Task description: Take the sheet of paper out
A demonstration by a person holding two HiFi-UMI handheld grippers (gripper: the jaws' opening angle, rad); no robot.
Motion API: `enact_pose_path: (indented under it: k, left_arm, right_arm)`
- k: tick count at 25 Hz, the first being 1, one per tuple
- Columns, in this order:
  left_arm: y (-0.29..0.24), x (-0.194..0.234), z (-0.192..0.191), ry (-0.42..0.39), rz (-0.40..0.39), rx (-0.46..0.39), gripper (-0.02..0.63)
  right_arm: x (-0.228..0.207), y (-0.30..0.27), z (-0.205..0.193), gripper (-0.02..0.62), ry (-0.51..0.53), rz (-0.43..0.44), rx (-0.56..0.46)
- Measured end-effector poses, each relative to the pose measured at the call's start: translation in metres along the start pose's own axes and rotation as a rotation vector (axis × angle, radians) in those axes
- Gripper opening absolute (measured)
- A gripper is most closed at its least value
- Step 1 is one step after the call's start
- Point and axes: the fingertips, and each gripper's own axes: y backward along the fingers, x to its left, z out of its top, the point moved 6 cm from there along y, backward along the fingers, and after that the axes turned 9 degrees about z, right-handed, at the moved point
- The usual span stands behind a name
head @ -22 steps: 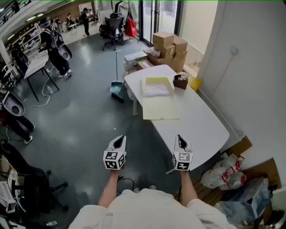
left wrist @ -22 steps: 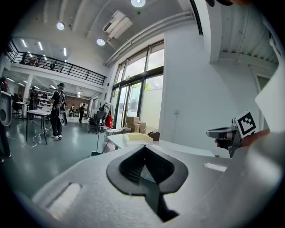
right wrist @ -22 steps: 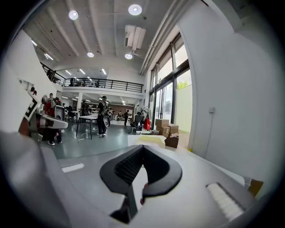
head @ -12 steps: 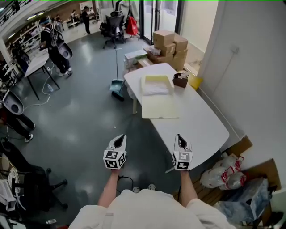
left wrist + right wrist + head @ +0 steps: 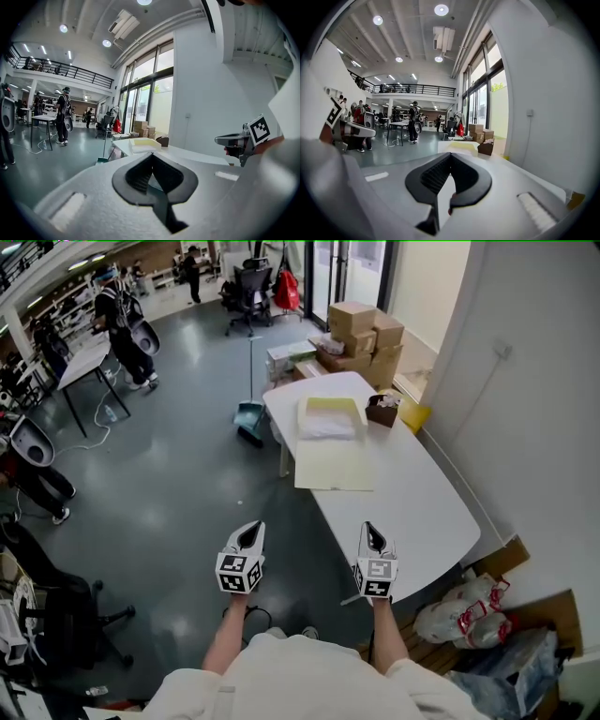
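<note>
Little has changed in the last second. The person has drifted a touch and the room has slid slightly in the head view, but both claws stay out in front of the body over the grey floor, well apart from the tabletop (image 5: 412, 507). The left claw (image 5: 249, 534) is clenched, its dark ribbed pads meeting at the tip with nothing between them. The right claw (image 5: 372, 536) is likewise clenched and empty. So I judge the task hasn't started: it needs a walk up to the near corner first, and the claws must loosen before either can pinch anything.

The tabletop is white, smooth and long, with rounded corners. A pale yellow sheet (image 5: 335, 467) lies flat on it along the left edge, thin, matte and rectangular. Just beyond it, toward the far end, sits a shallow tray (image 5: 329, 404) with a yellow rim, holding something white and slightly rumpled. From here I can't tell whether that is paper or plastic, so the sheet to be taken out may be in there. A small brown box (image 5: 381, 412) stands by the far right edge.
</note>
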Motion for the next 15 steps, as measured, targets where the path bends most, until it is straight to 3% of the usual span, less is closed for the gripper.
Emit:
enact_pose_path:
  k: [15]
  left_arm:
    - [-0.041, 0.018, -0.003, 0.014, 0.019, 0.022, 0.002]
  right_arm:
    - [-0.004, -0.056, -0.002, 0.0, -0.002, 0.054, 0.021]
